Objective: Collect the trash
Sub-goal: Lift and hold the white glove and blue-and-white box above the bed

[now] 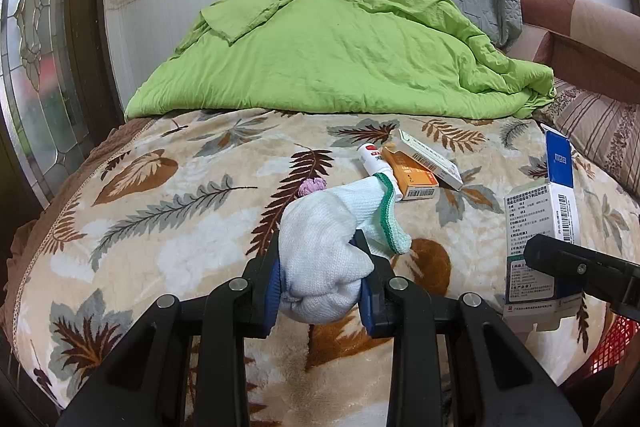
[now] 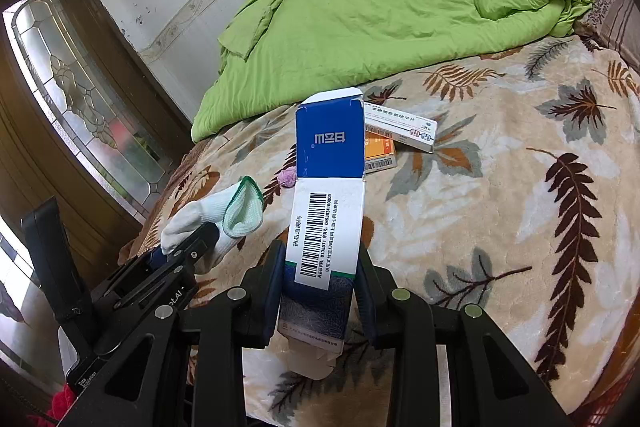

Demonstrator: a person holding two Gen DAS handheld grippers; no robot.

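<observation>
- Gripping a bunched white sock (image 1: 326, 259), the left gripper (image 1: 320, 267) has its jaws nearly closed, blue pads pressed on both sides of the fabric; the sock's green-trimmed cuff flops fwd past the fingertips.
- Right gripper (image 2: 320, 287): jaws narrow too, clamped on a blue-and-white carton (image 2: 326, 211) w/ barcode facing the camera (top flap open, standing up above the fingers).
- Both loads are held above the leaf-print blanket (image 1: 168, 211), not resting on it.
- Landmark = orange box (image 1: 412, 177) on the blanket. Touching it on the far side: a white flat box (image 1: 428, 157), leaning across it. Just left of it: a small white tube w/ red label (image 1: 372, 161).
- Small pink crumpled wad (image 1: 312, 186), further left of the orange box, near the sock tip.
- Green quilt (image 1: 340, 51) heaped well behind the orange box.
</observation>
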